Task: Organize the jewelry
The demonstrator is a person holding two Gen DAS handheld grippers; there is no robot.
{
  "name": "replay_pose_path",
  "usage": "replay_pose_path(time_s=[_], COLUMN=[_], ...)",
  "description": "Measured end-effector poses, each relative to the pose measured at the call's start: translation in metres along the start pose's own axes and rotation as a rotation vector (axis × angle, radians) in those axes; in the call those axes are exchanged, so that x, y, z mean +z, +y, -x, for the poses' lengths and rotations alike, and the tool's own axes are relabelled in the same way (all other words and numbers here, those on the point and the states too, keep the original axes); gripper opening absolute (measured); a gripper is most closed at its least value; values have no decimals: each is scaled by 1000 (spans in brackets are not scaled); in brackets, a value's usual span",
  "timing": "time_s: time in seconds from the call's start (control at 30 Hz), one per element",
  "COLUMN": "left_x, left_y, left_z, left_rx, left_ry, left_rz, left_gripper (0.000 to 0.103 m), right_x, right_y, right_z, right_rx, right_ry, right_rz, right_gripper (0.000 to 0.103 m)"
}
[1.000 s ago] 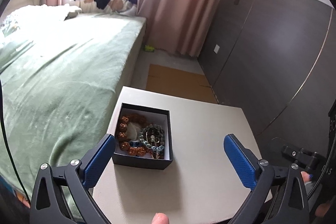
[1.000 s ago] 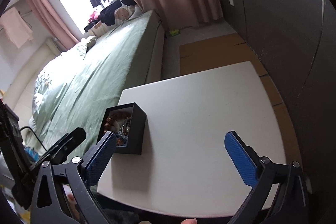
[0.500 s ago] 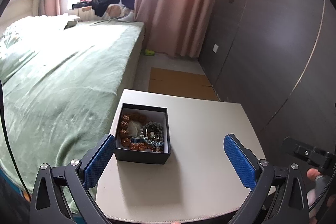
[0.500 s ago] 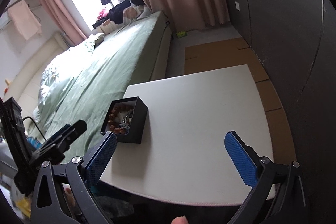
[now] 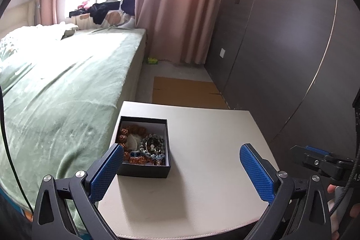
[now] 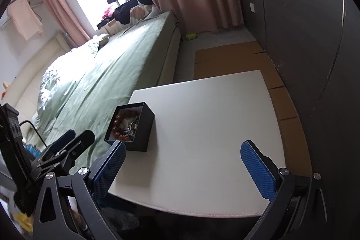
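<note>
Jewelry sits in a small black box [image 5: 144, 169] on the white tabletop [image 5: 209, 168], toward the tabletop's left edge — at about 10 o'clock from the middle of my left wrist view. Inside the box I see an orange-brown beaded bracelet [image 5: 126, 135] curling along its left and near sides, and a coil of pale blue-green beads [image 5: 154, 146] at the right, the two touching at the near side. The box has no lid on it.

My left gripper [image 5: 181, 170] hangs over the near part of the tabletop with its jaws released, spread wide and grasping nothing; its left blue pad [image 5: 105, 174] overlaps the box's near-left corner in the view, though I cannot tell if they touch.

My right gripper [image 6: 186, 171] is likewise released and empty, over the near edge of the tabletop. From its camera the box [image 6: 144, 129] lies at about 10 o'clock, just beyond its left pad.

Beside the tabletop, at 9 o'clock, runs a bed [image 5: 56, 93] with a green cover — a pink curtain [image 5: 177, 3] hangs at 12.
</note>
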State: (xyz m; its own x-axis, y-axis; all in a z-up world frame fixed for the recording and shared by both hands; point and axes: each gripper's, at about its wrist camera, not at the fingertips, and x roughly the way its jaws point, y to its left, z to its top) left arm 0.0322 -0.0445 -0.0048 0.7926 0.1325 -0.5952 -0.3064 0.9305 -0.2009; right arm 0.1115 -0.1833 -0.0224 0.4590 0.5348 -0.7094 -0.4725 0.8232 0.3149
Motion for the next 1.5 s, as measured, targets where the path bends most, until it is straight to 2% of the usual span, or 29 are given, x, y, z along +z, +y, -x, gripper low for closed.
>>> replay_pose_path(time_s=[1.5], left_x=[1], left_y=[1], left_z=[0], left_rx=[-5], left_ry=[1], left_rz=[9], left_gripper=[103], right_x=[-2], right_y=[3], right_z=[-11], right_rx=[-23], right_ry=[27], right_rz=[-24], right_gripper=[103])
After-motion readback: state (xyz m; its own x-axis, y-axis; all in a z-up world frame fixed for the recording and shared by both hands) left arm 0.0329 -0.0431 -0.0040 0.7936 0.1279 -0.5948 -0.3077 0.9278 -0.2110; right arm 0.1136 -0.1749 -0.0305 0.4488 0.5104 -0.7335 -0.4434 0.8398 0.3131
